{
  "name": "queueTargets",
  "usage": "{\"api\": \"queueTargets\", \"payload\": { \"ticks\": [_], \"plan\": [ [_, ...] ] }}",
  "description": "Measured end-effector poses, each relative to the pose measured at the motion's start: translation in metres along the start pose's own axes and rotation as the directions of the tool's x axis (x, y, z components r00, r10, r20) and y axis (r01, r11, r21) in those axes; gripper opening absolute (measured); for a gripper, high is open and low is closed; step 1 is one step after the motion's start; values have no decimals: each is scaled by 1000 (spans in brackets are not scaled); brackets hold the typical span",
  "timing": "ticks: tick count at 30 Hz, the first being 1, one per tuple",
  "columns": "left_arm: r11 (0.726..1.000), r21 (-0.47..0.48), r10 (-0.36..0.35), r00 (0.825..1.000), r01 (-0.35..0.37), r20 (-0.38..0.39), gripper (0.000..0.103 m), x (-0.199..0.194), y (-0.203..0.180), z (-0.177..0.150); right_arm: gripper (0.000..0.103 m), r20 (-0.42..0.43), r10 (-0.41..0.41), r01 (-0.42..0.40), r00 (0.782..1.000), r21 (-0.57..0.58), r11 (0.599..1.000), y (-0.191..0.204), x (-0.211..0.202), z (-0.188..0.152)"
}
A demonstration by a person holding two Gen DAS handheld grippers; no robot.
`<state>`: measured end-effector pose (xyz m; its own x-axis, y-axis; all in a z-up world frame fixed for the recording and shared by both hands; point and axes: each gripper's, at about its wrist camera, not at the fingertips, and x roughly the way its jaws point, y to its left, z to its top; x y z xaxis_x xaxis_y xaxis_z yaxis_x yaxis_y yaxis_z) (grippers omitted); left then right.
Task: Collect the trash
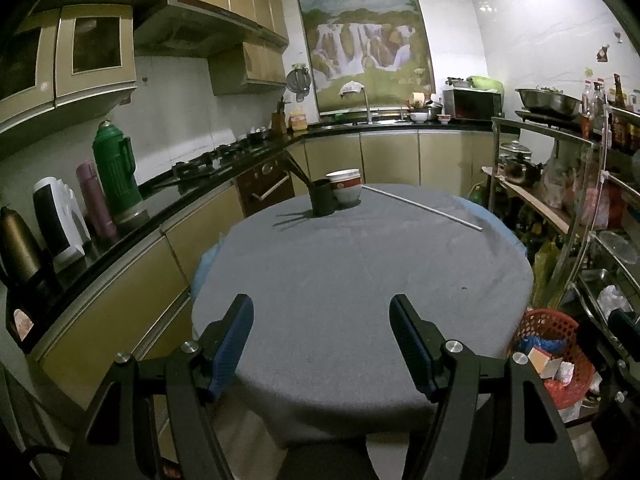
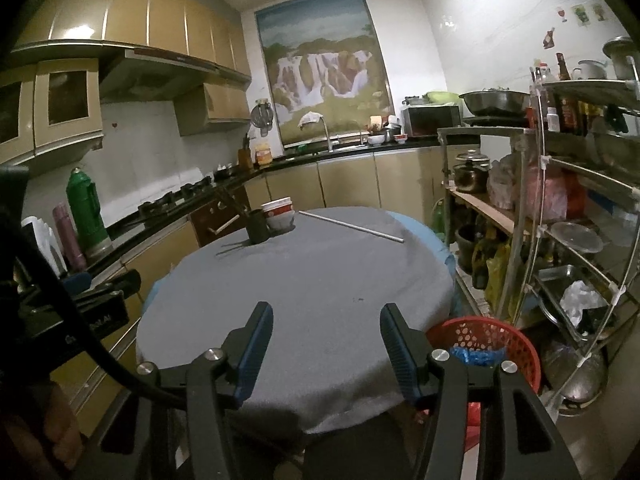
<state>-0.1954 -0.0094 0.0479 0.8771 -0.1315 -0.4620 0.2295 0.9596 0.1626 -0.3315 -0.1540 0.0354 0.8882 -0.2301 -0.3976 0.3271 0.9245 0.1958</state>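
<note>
A red mesh basket point(image 1: 560, 356) point(image 2: 490, 344) with paper scraps and blue wrappers stands on the floor at the table's right side. The round table under a grey cloth point(image 1: 360, 280) point(image 2: 304, 280) fills the middle of both views. My left gripper point(image 1: 322, 310) is open above the near edge of the cloth, nothing between its blue pads. My right gripper point(image 2: 326, 316) is also open over the near edge, empty, with the basket just to its right. In the right wrist view the left gripper point(image 2: 80, 292) shows at the left edge.
At the far side of the table stand a dark cup point(image 1: 322, 200) point(image 2: 258, 226), stacked bowls point(image 1: 346, 188) point(image 2: 280, 214) and a long white rod point(image 1: 424, 208) point(image 2: 352, 226). A counter with flasks point(image 1: 116, 172) runs along the left. Metal shelves point(image 1: 592, 208) point(image 2: 560, 220) crowd the right.
</note>
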Motion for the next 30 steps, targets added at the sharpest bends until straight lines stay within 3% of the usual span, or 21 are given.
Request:
{"api": "queueTargets", "payload": {
  "ticks": [30],
  "plan": [
    [1000,-7,10,999,-10,-36,71,10,10,-4,60,-3,13,-13,1000,-6,1000,3,9,2]
  ]
}}
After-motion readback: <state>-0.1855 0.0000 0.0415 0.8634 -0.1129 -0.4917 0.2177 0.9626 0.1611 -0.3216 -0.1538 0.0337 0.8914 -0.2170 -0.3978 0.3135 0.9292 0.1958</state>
